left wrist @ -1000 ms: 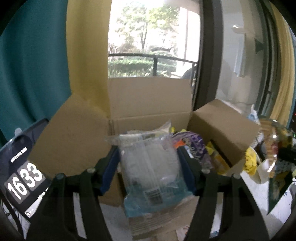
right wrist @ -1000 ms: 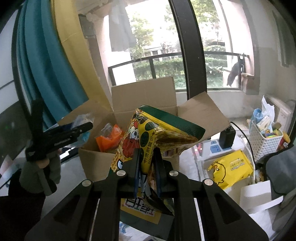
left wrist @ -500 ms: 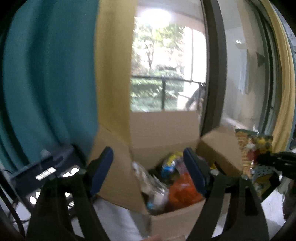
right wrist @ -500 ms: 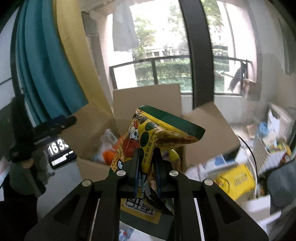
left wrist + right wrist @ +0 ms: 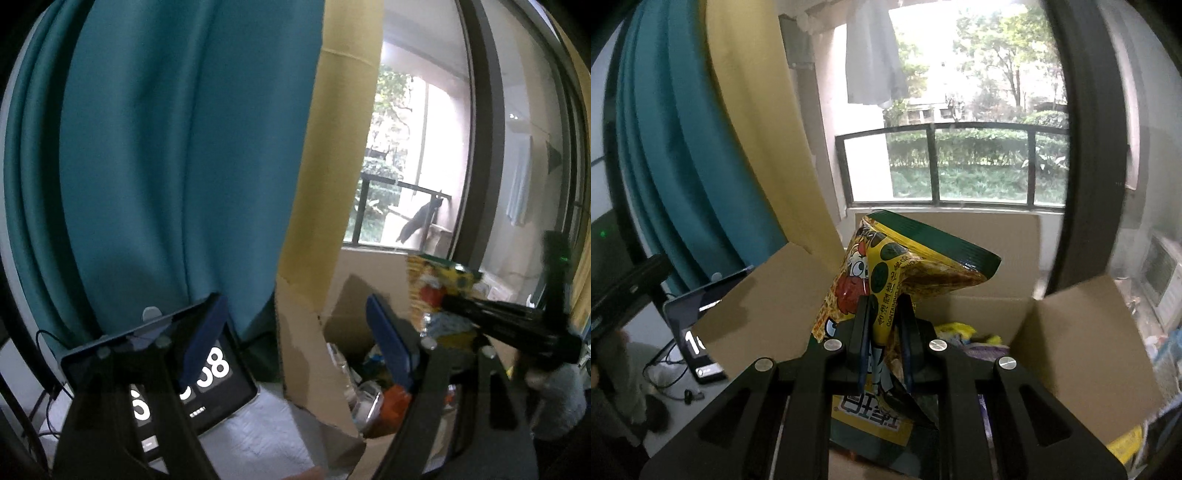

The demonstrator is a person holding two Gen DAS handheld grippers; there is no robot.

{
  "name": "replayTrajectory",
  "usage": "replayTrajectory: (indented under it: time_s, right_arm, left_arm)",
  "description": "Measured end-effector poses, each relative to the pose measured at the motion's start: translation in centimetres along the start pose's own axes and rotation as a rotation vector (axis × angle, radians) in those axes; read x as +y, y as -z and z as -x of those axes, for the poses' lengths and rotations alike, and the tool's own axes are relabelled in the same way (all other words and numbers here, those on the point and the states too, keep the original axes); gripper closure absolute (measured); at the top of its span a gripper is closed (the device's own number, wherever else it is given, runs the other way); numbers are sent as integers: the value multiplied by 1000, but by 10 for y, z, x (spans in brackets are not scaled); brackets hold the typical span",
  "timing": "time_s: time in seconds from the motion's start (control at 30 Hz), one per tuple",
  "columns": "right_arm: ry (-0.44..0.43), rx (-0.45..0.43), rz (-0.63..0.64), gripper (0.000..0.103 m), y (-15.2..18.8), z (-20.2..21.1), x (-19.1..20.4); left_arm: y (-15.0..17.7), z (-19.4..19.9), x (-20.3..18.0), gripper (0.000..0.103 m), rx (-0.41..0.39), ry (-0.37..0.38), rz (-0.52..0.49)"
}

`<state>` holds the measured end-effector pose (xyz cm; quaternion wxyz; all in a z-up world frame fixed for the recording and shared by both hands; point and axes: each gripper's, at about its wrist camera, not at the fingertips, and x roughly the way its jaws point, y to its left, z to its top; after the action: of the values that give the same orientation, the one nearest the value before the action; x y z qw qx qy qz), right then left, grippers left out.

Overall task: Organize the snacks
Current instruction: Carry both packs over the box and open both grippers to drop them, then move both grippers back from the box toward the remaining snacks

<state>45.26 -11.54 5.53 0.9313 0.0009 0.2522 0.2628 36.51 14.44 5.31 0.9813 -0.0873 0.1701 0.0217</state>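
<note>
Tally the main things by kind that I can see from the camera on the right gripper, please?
Cardboard box: 1
Yellow snack bag, pinched in the right gripper: 1
Tablet showing a clock: 1
Curtains, one teal and one yellow: 2
Total: 5

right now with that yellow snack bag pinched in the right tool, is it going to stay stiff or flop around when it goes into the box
Probably floppy: the yellow snack bag is creased and folded over above the right tool, which is shut on it. It looks light for its size, puffed with air and held up by a narrow pinch. The glossy film may slip, so it could slide in the cardboard box.
</note>
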Motion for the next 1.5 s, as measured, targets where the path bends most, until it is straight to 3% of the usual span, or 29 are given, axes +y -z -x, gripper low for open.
replayTrajectory:
  time_s: [0.1,0.13,0.17,0.23,0.67,1.17,1.5]
  right_arm:
    - [2,39,-1,85,-9,-29,4]
    - [14,64,2,72,-11,-38,5]
    - [24,82,1,51,-11,-46,5]
    - [32,66,3,34,-9,-45,7]
    - [62,37,7,34,16,38,1]
    - [79,25,7,34,70,136,2]
    - [81,72,-31,34,122,173,-3]
  left_arm:
    - [0,-2,2,23,8,3,13]
    - [0,-1,1,23,10,3,16]
    - [1,-1,0,23,12,5,19]
    - [0,5,2,23,16,12,20]
    - [7,34,-45,22,26,92,-41]
    - [51,80,-90,22,112,176,-82]
    - [89,103,-109,21,172,210,-97]
